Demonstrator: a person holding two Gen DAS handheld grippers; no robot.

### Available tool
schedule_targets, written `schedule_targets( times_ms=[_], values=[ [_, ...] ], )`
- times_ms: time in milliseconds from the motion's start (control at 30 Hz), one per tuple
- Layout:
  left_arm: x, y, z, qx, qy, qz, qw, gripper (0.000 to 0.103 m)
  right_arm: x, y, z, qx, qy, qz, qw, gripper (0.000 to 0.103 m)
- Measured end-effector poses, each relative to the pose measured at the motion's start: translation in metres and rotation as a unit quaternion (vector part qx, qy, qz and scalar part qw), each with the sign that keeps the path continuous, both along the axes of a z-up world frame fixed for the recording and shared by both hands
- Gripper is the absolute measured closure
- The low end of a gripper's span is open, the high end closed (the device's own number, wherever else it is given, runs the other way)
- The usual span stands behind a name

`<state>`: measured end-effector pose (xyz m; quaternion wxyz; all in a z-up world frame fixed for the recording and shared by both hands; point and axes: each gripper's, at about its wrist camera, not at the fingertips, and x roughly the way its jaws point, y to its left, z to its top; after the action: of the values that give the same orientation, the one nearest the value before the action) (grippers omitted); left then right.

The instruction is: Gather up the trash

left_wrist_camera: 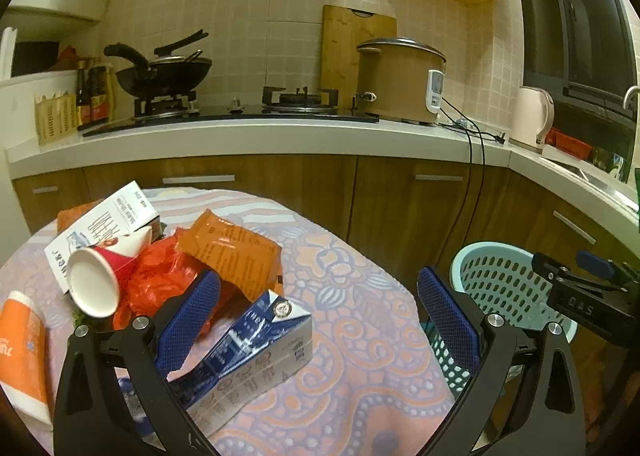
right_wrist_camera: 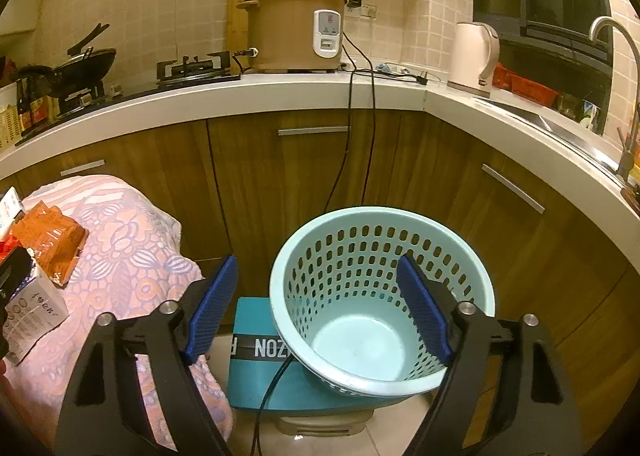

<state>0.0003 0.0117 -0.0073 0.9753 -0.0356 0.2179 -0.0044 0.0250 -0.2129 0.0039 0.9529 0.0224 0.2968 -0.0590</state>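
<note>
Trash lies on a table with a pink patterned cloth (left_wrist_camera: 340, 336): a blue and grey milk carton (left_wrist_camera: 256, 352), an orange snack bag (left_wrist_camera: 236, 252), a red plastic bag (left_wrist_camera: 160, 280), a red paper cup (left_wrist_camera: 100, 280) on its side, a white carton (left_wrist_camera: 104, 223) and an orange tube (left_wrist_camera: 20, 352). My left gripper (left_wrist_camera: 320, 320) is open, low over the table, its left finger beside the milk carton. A light blue perforated basket (right_wrist_camera: 380, 296) stands empty to the right of the table. My right gripper (right_wrist_camera: 316, 308) is open and empty above the basket.
The basket sits tilted on a teal box (right_wrist_camera: 256, 368) on the floor. Wooden cabinets (right_wrist_camera: 280, 175) and a white counter (right_wrist_camera: 280, 91) curve behind. A rice cooker (right_wrist_camera: 296, 31), wok (left_wrist_camera: 164, 75), kettle (right_wrist_camera: 474, 51) and sink tap (right_wrist_camera: 624, 95) stand on the counter. A black cord (right_wrist_camera: 348, 135) hangs down.
</note>
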Motion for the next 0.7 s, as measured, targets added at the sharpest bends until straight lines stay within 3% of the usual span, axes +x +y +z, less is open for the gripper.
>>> schedule_targets(
  times_ms=[167,233,433,700],
  values=[
    [-0.026,0.020,0.011,-0.016,0.012,0.006,0.9998,0.007,-0.002,0.010,0.007,0.006,-0.007,0.025,1.000,0.051],
    [-0.034,0.031,0.013,-0.019,0.020,0.015,0.9995,0.007,-0.003,0.018,0.007,0.007,-0.006,0.041,0.999,0.066],
    [-0.044,0.064,0.012,-0.010,0.047,0.054,0.9974,0.007,-0.005,0.053,0.011,0.009,-0.004,0.102,0.995,0.068],
    [-0.049,0.096,0.004,-0.035,0.076,0.074,0.9937,0.008,-0.011,0.093,0.016,0.012,0.001,0.171,0.985,0.068]
  ],
)
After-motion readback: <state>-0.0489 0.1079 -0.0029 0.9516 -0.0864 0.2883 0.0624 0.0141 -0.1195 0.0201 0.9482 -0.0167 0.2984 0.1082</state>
